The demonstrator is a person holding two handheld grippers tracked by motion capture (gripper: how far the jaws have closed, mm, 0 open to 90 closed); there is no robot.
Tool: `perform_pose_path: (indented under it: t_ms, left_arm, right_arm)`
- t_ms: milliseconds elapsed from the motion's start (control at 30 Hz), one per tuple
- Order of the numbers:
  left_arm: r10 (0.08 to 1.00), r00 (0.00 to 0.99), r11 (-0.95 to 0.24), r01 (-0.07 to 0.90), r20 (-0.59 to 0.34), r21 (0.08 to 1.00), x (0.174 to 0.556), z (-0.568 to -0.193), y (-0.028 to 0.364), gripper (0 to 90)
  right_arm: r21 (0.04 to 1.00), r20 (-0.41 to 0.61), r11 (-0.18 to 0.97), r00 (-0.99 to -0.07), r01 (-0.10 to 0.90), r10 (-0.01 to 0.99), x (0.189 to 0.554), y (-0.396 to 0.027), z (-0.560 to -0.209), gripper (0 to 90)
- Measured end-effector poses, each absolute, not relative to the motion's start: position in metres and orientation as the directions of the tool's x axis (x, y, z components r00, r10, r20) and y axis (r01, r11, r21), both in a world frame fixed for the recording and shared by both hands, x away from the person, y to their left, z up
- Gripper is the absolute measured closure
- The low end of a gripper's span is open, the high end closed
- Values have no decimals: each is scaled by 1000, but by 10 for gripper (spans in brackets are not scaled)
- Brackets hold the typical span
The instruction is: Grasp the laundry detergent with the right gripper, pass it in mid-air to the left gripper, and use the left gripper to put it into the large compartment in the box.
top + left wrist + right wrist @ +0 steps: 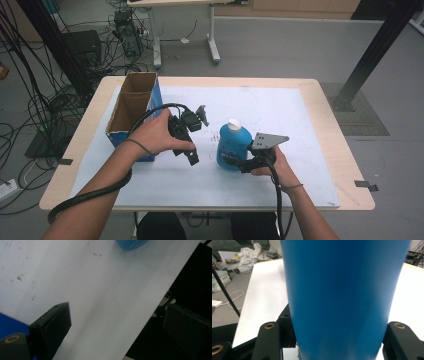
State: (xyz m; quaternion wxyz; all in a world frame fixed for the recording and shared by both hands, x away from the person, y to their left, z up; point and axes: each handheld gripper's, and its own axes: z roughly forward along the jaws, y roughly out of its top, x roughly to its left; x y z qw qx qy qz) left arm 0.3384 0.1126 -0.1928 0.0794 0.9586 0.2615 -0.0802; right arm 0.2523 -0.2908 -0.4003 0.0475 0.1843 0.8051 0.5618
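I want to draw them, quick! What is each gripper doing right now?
Left gripper: open, fingers apart, holding nothing, above the white mat.
Right gripper: closed on the blue bottle, which stands upright.

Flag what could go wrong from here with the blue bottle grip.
1. The right gripper clamps the blue bottle low on its body, so the bottle could tip when lifted.
2. The cardboard box opening is narrow; the bottle may catch its rim.
3. The left gripper, open and empty, hangs between bottle and box and could block the path.
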Motion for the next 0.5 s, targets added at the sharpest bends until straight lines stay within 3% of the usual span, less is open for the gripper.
perform_pose_path:
  t_ms: [500]
  left_arm:
    - [341,932,-917,358,-120,177,321,-147,89,82]
  right_arm:
    - [925,136,304,-945,229,297,254,-282,-397,415]
